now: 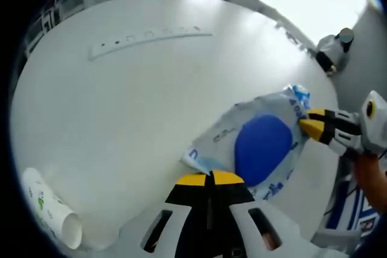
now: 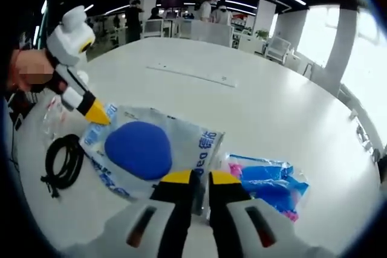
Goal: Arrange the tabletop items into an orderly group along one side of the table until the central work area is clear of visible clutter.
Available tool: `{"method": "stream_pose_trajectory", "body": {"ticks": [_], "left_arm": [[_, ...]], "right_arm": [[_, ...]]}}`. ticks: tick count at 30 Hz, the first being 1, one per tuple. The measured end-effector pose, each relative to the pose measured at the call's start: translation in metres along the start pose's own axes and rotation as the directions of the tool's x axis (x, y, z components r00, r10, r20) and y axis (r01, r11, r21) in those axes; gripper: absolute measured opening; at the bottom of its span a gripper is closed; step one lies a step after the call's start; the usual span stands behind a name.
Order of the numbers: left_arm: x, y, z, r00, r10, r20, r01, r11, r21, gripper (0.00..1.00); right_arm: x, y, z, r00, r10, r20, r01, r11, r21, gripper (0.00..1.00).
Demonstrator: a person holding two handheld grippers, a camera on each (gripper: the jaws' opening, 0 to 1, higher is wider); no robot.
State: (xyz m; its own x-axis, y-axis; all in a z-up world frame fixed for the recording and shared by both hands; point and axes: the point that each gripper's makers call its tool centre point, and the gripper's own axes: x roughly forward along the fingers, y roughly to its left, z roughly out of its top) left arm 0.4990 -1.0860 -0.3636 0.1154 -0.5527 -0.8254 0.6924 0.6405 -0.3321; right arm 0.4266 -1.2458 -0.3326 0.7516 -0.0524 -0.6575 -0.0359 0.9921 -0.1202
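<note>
Left gripper [image 1: 210,177], bottom centre of its view: jaws closed on the near edge of the clear pouch [image 1: 257,143] with the blue round pad. Right gripper [image 2: 201,177], bottom centre: jaws pinched on the opposite edge. Pulling apart could tear or slip the film, I judge. Pouch print is blue, too blurred to read. Lower left: paper cup [image 1: 53,208], black cable [image 2: 63,162]. Lower right: blue-pink packet [image 2: 269,180]. Far: power strip [image 1: 148,36].
</note>
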Motion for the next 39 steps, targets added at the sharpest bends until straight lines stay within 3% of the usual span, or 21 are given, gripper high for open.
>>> {"method": "stream_pose_trajectory", "body": {"ticks": [12,18,23,31,39], "left_arm": [[0.0,-0.001,0.001,1.0,0.003,0.006,-0.003,1.0,0.008,0.0],[0.0,-0.001,0.0,1.0,0.003,0.01,-0.003,1.0,0.023,0.01],[0.0,0.0,0.0,1.0,0.008,0.026,-0.009,1.0,0.025,0.1],[-0.002,-0.002,0.001,0.999,-0.001,0.035,0.0,1.0,0.023,0.15],[-0.009,0.001,0.003,0.999,0.01,0.053,-0.012,0.999,0.036,0.28]], "right_arm": [[-0.003,-0.005,0.009,0.999,-0.026,0.04,0.026,1.0,-0.002,0.14],[-0.004,-0.002,0.015,0.998,-0.01,0.057,0.01,1.0,0.002,0.1],[-0.005,0.001,0.019,0.997,-0.003,0.077,0.003,1.0,0.0,0.09],[-0.009,0.004,0.026,0.995,0.012,0.103,-0.012,1.0,0.005,0.09],[-0.012,0.013,0.033,0.988,0.063,0.14,-0.068,0.997,0.027,0.18]]}}
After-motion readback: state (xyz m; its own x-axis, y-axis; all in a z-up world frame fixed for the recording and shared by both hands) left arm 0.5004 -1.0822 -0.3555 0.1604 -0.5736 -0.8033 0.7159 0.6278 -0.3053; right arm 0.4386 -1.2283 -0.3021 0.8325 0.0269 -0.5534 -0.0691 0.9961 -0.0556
